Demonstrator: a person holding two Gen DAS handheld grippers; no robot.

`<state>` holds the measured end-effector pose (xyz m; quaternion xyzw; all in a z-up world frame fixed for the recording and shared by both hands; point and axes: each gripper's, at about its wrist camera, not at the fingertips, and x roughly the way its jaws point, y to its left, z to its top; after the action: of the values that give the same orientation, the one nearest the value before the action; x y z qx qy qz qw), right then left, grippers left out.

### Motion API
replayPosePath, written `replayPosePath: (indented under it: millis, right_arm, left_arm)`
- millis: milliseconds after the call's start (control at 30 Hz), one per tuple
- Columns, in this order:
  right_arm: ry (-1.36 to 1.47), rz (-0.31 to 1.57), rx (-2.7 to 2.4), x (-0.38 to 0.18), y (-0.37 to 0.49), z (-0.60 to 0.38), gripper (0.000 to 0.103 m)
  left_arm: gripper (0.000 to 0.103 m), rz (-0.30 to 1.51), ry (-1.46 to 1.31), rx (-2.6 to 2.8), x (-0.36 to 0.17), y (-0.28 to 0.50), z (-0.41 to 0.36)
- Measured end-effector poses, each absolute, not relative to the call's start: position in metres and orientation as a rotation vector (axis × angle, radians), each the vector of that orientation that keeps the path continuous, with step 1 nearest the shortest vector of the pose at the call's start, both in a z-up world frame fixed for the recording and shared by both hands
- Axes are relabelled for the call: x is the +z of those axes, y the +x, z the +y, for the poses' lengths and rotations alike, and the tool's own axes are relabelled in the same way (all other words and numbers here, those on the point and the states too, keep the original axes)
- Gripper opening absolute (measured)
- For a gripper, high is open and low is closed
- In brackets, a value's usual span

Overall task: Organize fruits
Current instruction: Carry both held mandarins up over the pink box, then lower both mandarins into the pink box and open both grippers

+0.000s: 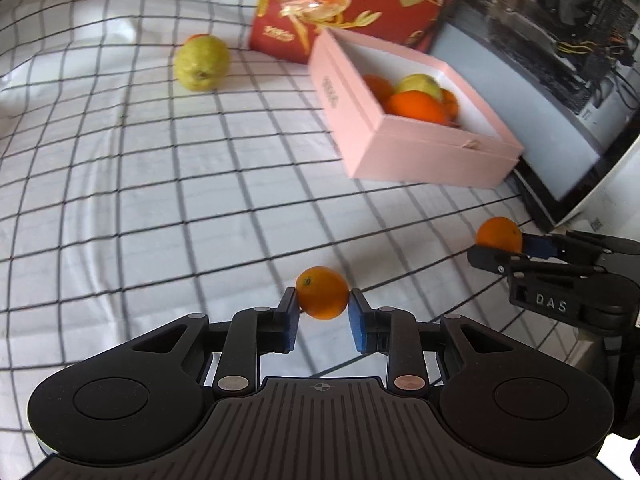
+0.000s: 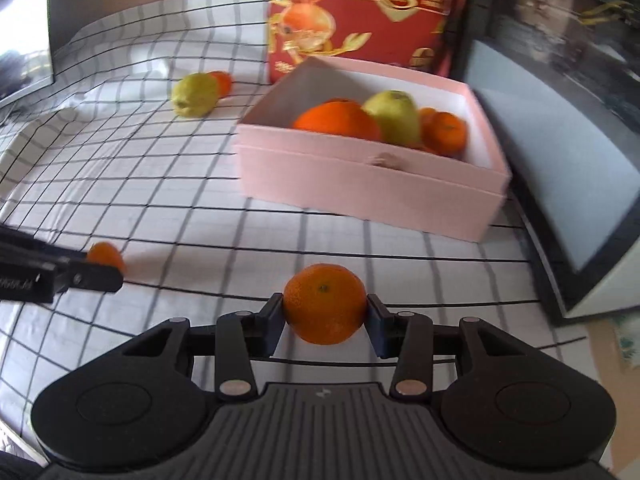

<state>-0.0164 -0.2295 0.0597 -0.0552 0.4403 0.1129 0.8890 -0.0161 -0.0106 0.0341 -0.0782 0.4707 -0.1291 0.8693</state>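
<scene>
Fingers (image 1: pixel 289 300) of both grippers pinch tangerines

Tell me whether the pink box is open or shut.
Open. The pink box has no lid on it, and its white inside shows, holding oranges and a green fruit.
</scene>
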Motion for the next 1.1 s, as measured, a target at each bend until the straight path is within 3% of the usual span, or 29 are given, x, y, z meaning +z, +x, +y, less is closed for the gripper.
replayPosePath:
  millis: [500, 733, 900, 1100]
  right_arm:
    - [-0.127, 0.707, 0.253, 0.127, 0.027, -0.24, 0.042]
    - [-0.142, 0.674, 0.249, 0.145, 0.079, -0.241, 0.042]
    - [-0.117, 0.731, 0.254, 0.14, 0.118, -0.249, 0.042]
    - [-0.066, 0.834, 0.292, 0.111, 0.15, -0.256, 0.043]
  left_arm:
    - [0.031, 0.756, -0.146, -0.39, 0.126, 0.088, -0.045]
    - [0.031, 0.755, -0.121, -0.42, 0.155, 0.16, -0.07]
    - [0.032, 0.852, -0.086, -0.456, 0.151, 0.211, -0.088]
    - [0.032, 0.937, -0.019, -0.444, 0.104, 0.233, -0.105]
